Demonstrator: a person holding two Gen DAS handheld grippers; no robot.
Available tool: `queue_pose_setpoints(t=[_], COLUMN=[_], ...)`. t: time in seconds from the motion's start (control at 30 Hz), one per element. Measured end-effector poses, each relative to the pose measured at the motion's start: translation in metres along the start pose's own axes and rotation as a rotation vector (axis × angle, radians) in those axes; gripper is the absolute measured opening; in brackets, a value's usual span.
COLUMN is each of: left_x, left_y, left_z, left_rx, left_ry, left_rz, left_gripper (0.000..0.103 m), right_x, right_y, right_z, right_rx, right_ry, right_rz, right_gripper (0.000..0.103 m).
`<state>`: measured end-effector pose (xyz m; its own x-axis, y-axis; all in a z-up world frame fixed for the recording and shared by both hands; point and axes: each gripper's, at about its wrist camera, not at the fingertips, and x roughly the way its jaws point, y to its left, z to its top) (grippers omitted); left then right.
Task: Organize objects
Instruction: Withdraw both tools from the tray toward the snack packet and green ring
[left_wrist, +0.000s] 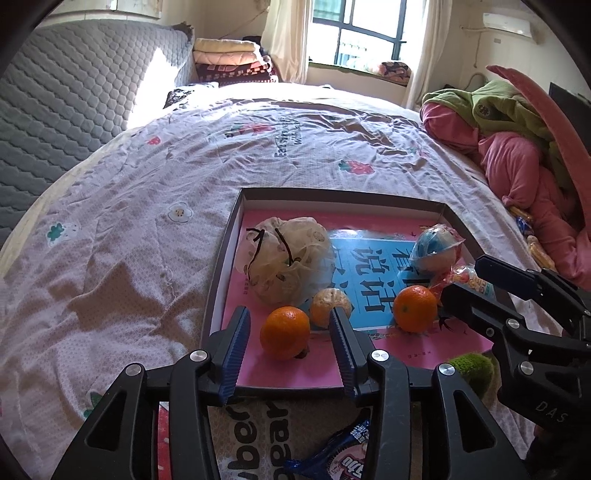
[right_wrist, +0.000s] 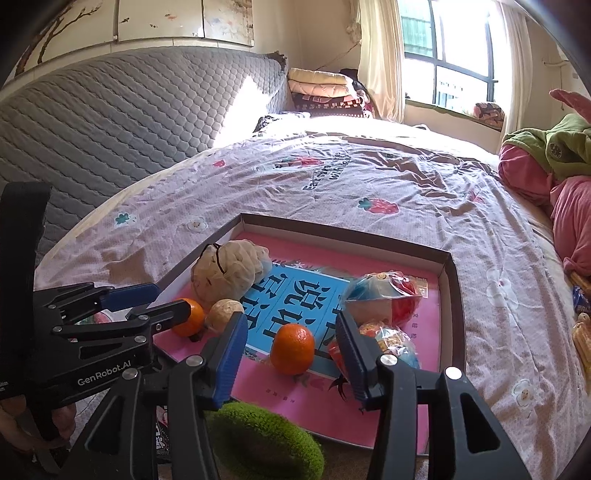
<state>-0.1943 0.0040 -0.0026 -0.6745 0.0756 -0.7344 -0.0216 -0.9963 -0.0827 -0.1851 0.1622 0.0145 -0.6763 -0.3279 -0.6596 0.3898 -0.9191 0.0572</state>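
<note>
A shallow dark-rimmed box (left_wrist: 221, 273) (right_wrist: 452, 291) with a pink and blue book as its floor lies on the bed. In it are two oranges (left_wrist: 285, 332) (left_wrist: 414, 308), a peeled one (left_wrist: 330, 307), a cream mesh bag (left_wrist: 284, 258) and wrapped snack packs (left_wrist: 437, 246) (right_wrist: 384, 295). My left gripper (left_wrist: 290, 325) is open with its fingers on either side of the near-left orange, not touching it. My right gripper (right_wrist: 291, 332) is open around the other orange (right_wrist: 291, 348), just short of it. It also shows in the left wrist view (left_wrist: 469, 277).
A green fuzzy round thing (right_wrist: 264, 441) and a blue snack wrapper (left_wrist: 334, 454) lie in front of the box. Pink and green bedding (left_wrist: 517, 147) is piled at the right, with snack packs (right_wrist: 581, 332) beside it. A grey quilted headboard (right_wrist: 110, 129) stands at the left.
</note>
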Motion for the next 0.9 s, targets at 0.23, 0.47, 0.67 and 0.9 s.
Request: queue_pose_setpoints(t=[0.23, 0.47, 0.67, 0.9], left_x=[-0.022, -0.046, -0.068, -0.09], left_y=[-0.004, -0.009, -0.015, -0.019], left_z=[0.001, 0.0, -0.003, -0.005], left_rx=[0.001, 0.006, 0.016, 0.025], left_ry=[-0.025, -0.055, -0.076, -0.102], left_rz=[0.009, 0.023, 0.035, 0.036], left_gripper=[0.053, 0.059, 0.06, 0.063], right_x=[-0.016, -0.035, -0.055, -0.077], right_y=[0.003, 0.004, 0.011, 0.016], right_z=[0.005, 0.007, 0.006, 0.003], right_rx=[-0.009, -0.012, -0.028, -0.042], right_ry=[-0.039, -0.083, -0.12, -0.16], right_rz=[-0.002, -0.001, 0.001, -0.016], right_gripper=[0.055, 0.059, 0.063, 0.067])
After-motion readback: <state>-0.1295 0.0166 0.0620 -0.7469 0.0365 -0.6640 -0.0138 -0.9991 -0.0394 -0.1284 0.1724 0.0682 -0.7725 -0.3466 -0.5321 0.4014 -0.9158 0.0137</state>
